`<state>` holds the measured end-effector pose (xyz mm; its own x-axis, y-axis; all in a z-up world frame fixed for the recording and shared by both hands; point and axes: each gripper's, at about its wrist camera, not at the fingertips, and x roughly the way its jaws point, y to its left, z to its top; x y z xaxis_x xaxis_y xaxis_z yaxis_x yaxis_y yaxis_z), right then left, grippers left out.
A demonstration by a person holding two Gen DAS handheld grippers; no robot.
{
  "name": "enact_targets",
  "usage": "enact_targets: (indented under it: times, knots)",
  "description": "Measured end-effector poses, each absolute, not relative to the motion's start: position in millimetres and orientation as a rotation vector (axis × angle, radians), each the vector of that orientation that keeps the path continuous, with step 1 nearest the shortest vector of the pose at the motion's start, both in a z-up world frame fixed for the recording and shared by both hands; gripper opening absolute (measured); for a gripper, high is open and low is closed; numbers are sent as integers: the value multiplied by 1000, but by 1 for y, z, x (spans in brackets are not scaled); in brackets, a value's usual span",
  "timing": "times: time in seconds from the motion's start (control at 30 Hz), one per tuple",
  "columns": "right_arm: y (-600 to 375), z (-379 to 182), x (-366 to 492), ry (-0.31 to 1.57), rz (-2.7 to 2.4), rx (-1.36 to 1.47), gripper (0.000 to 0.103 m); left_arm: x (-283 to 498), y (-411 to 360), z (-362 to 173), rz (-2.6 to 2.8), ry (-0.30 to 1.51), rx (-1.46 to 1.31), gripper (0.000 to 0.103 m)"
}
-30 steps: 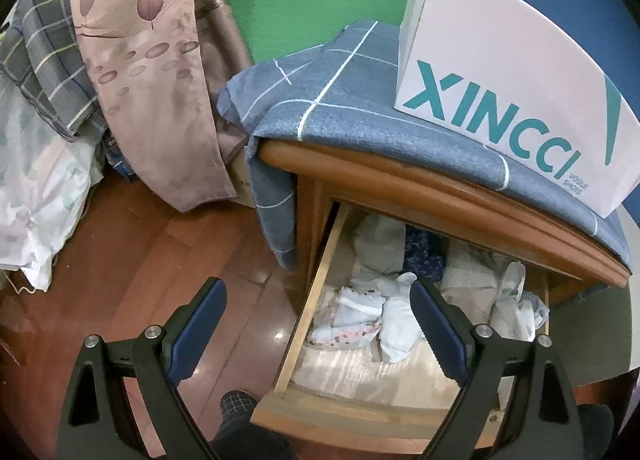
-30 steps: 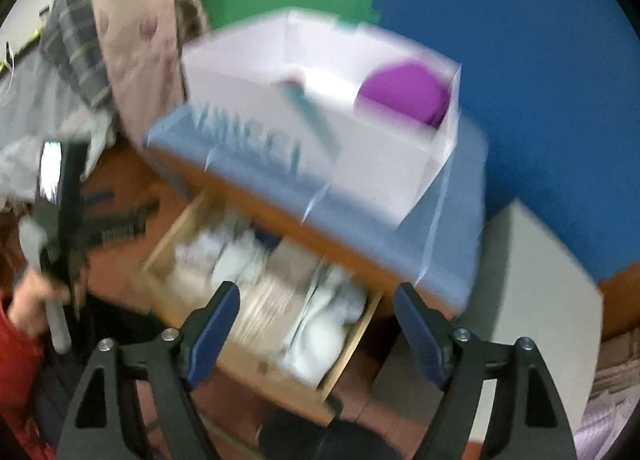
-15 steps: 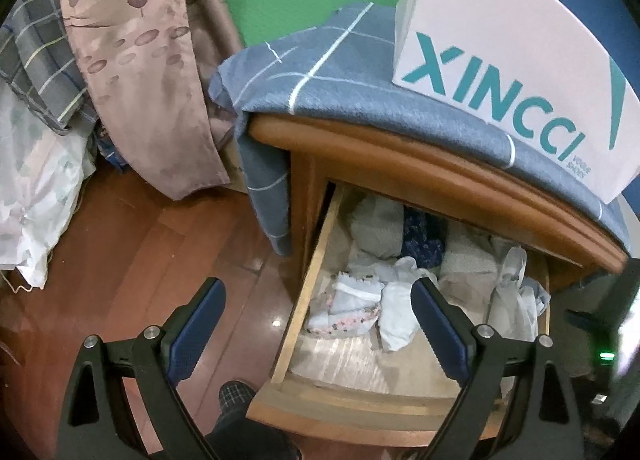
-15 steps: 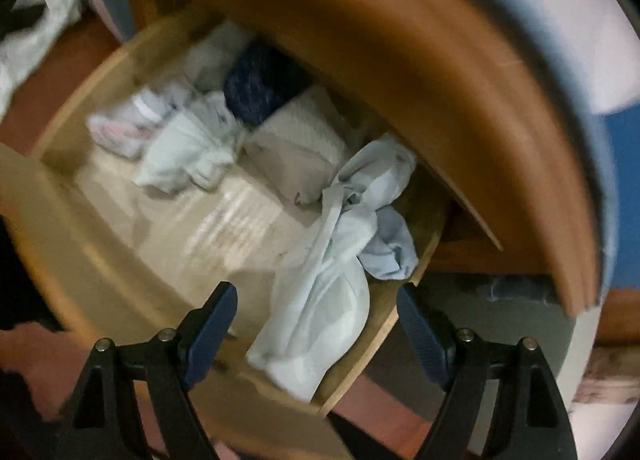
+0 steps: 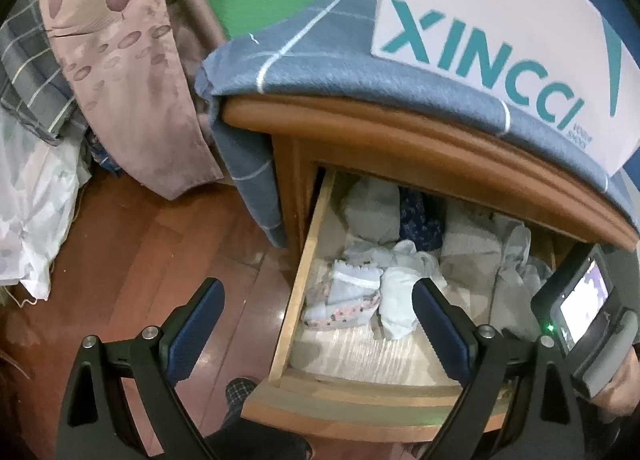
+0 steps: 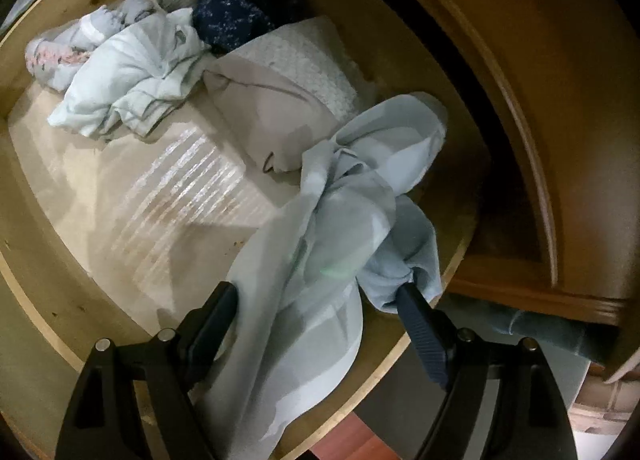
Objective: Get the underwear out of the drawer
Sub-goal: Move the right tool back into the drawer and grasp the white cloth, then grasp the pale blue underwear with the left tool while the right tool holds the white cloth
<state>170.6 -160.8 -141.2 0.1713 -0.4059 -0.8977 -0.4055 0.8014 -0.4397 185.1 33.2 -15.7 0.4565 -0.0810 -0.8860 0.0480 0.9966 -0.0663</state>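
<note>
The wooden drawer (image 5: 304,272) stands pulled out with several pieces of underwear in it. A pale blue piece (image 6: 340,228) lies crumpled at the right end, draped towards the drawer's front wall (image 6: 40,280). My right gripper (image 6: 316,292) is low inside the drawer, open, its fingers straddling that pale blue piece; the right fingertip (image 6: 404,294) touches a fold. A beige folded piece (image 6: 280,100), a navy patterned one (image 6: 240,8) and a white one (image 6: 132,72) lie further in. My left gripper (image 5: 316,288) hovers open and empty above the drawer's left wall.
A white shoe box (image 5: 500,40) sits on a blue checked cloth (image 5: 340,60) covering the nightstand top (image 5: 400,132), which overhangs the drawer's back. Pink curtain fabric (image 5: 132,72) and bedding hang left over the wooden floor (image 5: 140,260). A slippered foot (image 5: 240,392) stands below the drawer front.
My right gripper has dropped from above the nightstand down into the drawer and now straddles the pale blue piece, still open. The left gripper has barely moved.
</note>
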Motion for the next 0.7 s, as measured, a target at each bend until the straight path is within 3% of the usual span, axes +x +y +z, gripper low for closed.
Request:
enact_targets:
  times: [0.17, 0.23, 0.27, 0.3, 0.33, 0.5, 0.7]
  knots:
    - [-172, -161, 171, 1459, 8, -672, 85, 186, 31, -22, -88, 1116, -16, 93]
    - [-183, -161, 173, 1478, 2, -596, 80, 186, 30, -23, -89, 1124, -14, 93]
    - [-190, -158, 174, 1476, 12, -534, 73, 186, 30, -24, -90, 1125, -11, 93]
    - [-194, -156, 173, 1480, 18, -496, 52, 186, 30, -24, -90, 1126, -8, 93]
    - [-197, -154, 172, 1482, 23, -468, 41, 186, 30, -24, -90, 1126, -6, 93]
    - [-213, -143, 167, 1459, 67, -353, 19, 188, 29, -27, -112, 1145, -32, 93]
    - [-211, -121, 150, 1408, 106, -283, 15, 188, 24, -31, -130, 1160, -8, 93]
